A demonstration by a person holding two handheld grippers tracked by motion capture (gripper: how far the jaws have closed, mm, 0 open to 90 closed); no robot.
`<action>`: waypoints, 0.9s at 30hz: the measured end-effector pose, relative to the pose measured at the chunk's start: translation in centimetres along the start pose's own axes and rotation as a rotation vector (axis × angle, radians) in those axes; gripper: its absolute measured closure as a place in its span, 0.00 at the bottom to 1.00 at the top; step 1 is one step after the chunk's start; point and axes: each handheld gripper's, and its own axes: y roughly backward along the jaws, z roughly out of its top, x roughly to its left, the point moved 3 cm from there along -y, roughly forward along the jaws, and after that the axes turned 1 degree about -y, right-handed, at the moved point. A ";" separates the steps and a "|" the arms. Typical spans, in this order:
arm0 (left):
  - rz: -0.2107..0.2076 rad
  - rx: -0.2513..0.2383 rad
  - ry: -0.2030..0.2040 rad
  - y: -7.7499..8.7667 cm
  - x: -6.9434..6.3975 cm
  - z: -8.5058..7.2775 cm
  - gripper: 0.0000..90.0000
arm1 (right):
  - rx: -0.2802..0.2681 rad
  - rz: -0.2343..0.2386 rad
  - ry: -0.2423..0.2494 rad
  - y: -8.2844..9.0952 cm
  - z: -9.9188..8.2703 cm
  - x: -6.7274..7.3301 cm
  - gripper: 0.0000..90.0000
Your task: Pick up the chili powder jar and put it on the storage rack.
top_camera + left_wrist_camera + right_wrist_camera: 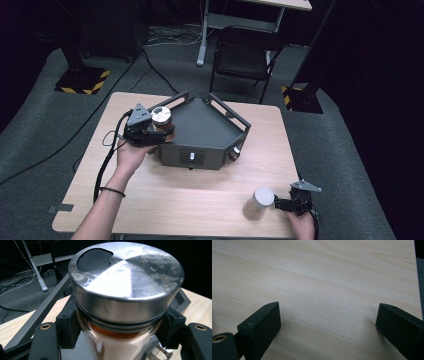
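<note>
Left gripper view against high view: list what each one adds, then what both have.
Left gripper view alone: a dark cut-out in the jar's steel lid and orange powder under it. High view alone: the white cylinder, the right hand-held gripper, a chair. Shared: the left hand-held gripper shut on the jar, the dark rack, the table.

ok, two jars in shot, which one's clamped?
The steel-lidded jar with orange-pink contents, held by the left gripper at the rack's left edge. The white jar stands free on the table by the open right gripper.
</note>
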 end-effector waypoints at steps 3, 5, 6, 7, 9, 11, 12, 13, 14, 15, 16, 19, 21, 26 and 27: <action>0.009 0.012 -0.006 -0.7 -0.2 0.3 0.35 | 0.000 0.000 0.000 0.0 0.0 0.0 0.06; 0.019 0.015 -0.010 -1.2 -0.4 0.3 0.35 | 0.000 0.000 0.000 0.0 0.0 0.0 0.06; 0.022 0.019 -0.010 -1.4 -0.4 0.3 0.35 | 0.000 0.000 0.000 0.0 0.0 0.0 0.06; 0.025 0.024 -0.009 -1.6 -0.4 0.3 0.35 | 0.000 0.000 0.000 0.0 0.0 0.0 0.06; 0.033 0.042 -0.010 -2.0 -0.4 0.3 0.35 | 0.000 0.000 0.000 0.0 0.0 0.0 0.06; 0.037 0.056 -0.008 -2.3 -0.4 0.3 0.35 | 0.000 0.000 0.000 0.0 0.0 0.0 0.06; 0.037 0.058 -0.004 -2.4 -0.4 0.3 0.35 | 0.000 0.000 0.000 0.0 0.0 0.0 0.06; 0.034 0.061 -0.002 -2.6 -0.3 0.3 0.35 | 0.000 0.001 0.001 0.0 0.0 0.0 0.06; 0.027 0.069 0.001 -2.7 -0.3 0.3 0.35 | 0.000 0.001 0.001 0.0 0.0 0.0 0.06; 0.021 0.077 0.002 -2.9 -0.3 0.3 0.35 | 0.000 0.001 0.001 0.0 0.0 0.0 0.06; 0.017 0.084 0.003 -3.0 -0.3 0.4 0.35 | 0.000 0.001 0.001 0.0 0.0 0.0 0.06; 0.017 0.109 0.003 -3.4 -0.4 0.5 0.35 | 0.000 0.001 0.001 0.0 0.0 0.0 0.06; 0.019 0.117 0.003 -3.6 -0.4 0.4 0.35 | 0.000 0.001 0.001 0.0 0.0 0.0 0.06; 0.016 0.104 0.039 -3.6 0.0 -0.2 0.35 | 0.000 0.001 0.001 0.0 0.0 0.0 0.06; 0.014 0.101 0.046 -3.6 0.2 -0.3 0.35 | 0.000 0.001 0.001 0.0 0.0 0.0 0.06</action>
